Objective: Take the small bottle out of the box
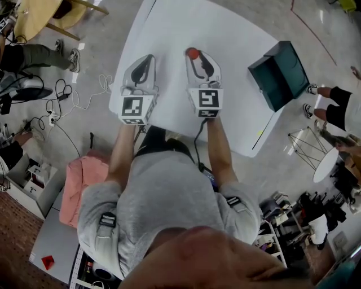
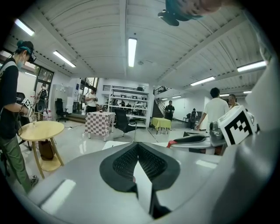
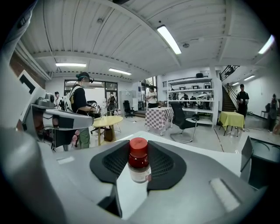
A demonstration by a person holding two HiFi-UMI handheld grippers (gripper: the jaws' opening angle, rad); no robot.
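A small dark glass bottle [image 3: 139, 165] with a red cap and a white label stands upright between the pads of my right gripper [image 3: 139, 151], which is shut on it. In the head view the red-capped bottle [image 1: 193, 53] sits at the tip of the right gripper [image 1: 195, 56], over the white table [image 1: 186, 22]. The dark teal box [image 1: 280, 74] lies on the table to the right, apart from the bottle, and shows as a dark wall [image 3: 261, 164] at the right gripper view's edge. My left gripper [image 1: 146, 61] hovers alongside, its pads [image 2: 127, 162] meeting at the tip around nothing.
The table's near edge runs just under both grippers. On the floor to the left are cables [image 1: 73, 96], a round wooden table [image 1: 34, 17] and a seated person's legs [image 1: 39, 55]. Another person's legs [image 1: 333, 107] stand right of the box.
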